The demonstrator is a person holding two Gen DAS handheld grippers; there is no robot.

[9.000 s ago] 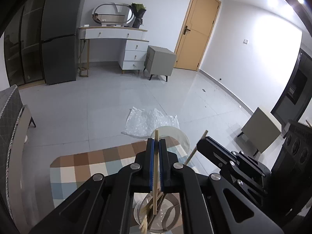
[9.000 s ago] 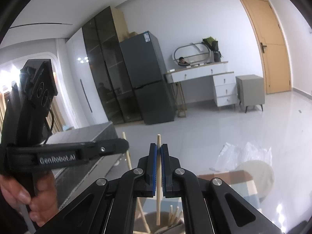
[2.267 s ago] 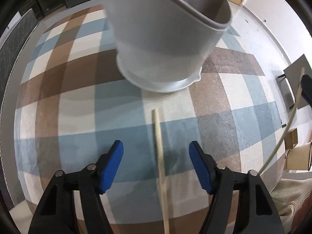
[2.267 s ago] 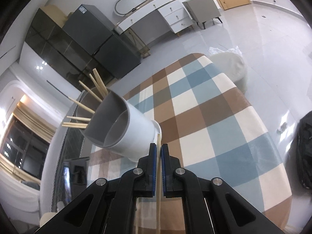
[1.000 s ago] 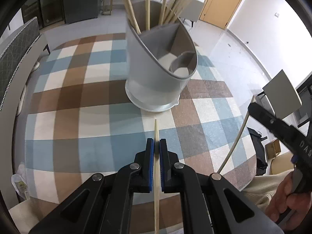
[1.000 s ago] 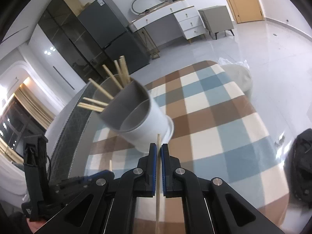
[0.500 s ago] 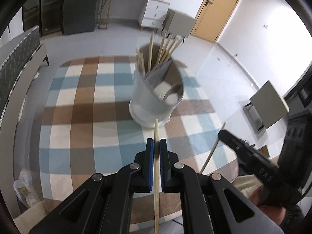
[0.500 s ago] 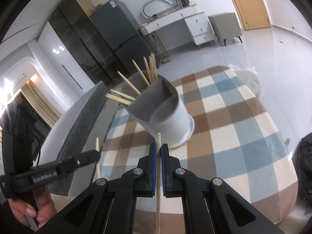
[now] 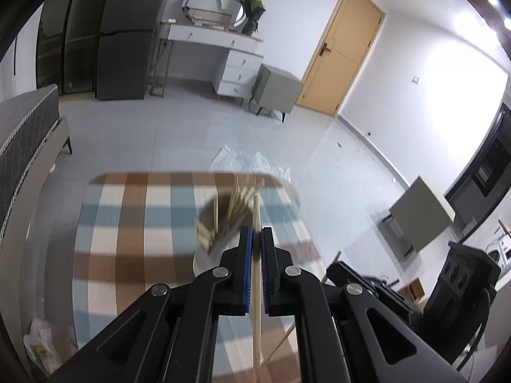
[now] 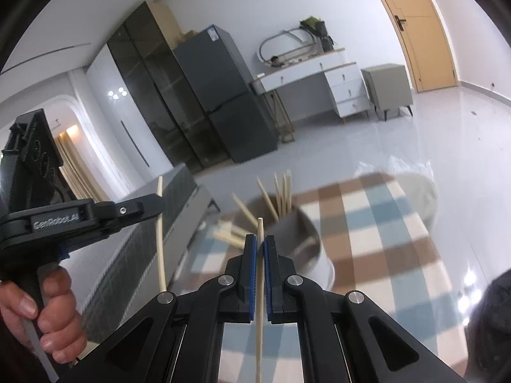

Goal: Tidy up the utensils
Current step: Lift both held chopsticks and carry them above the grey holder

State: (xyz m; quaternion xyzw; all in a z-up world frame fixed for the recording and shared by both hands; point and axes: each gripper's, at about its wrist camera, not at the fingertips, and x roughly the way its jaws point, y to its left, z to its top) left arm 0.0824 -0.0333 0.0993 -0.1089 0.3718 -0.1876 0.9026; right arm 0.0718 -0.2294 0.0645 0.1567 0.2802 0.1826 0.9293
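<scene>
My left gripper (image 9: 255, 234) is shut on a pale wooden chopstick (image 9: 256, 290) that runs up between its blue pads. Just beyond its tip stands the grey utensil holder (image 9: 207, 249) on the checked tablecloth (image 9: 134, 242), blurred, with several chopsticks (image 9: 238, 198) sticking out. My right gripper (image 10: 259, 242) is shut on a second chopstick (image 10: 259, 293), and the holder (image 10: 303, 236) with its chopsticks (image 10: 281, 191) sits behind its tip. The left gripper (image 10: 159, 206) also shows at the left of the right wrist view with its chopstick (image 10: 160, 236), held by a hand (image 10: 48, 319).
The round table's far edge (image 9: 191, 174) drops to a tiled floor with a plastic sheet (image 9: 246, 159). A grey sofa (image 9: 25, 134) stands left of the table. A dark fridge (image 10: 223, 102), a white dresser (image 10: 319, 86) and a grey cabinet (image 10: 386, 89) line the back wall.
Both grippers have risen and tipped up, each still gripping its chopstick. The holder has dropped lower and smaller in both views, and more of the room shows.
</scene>
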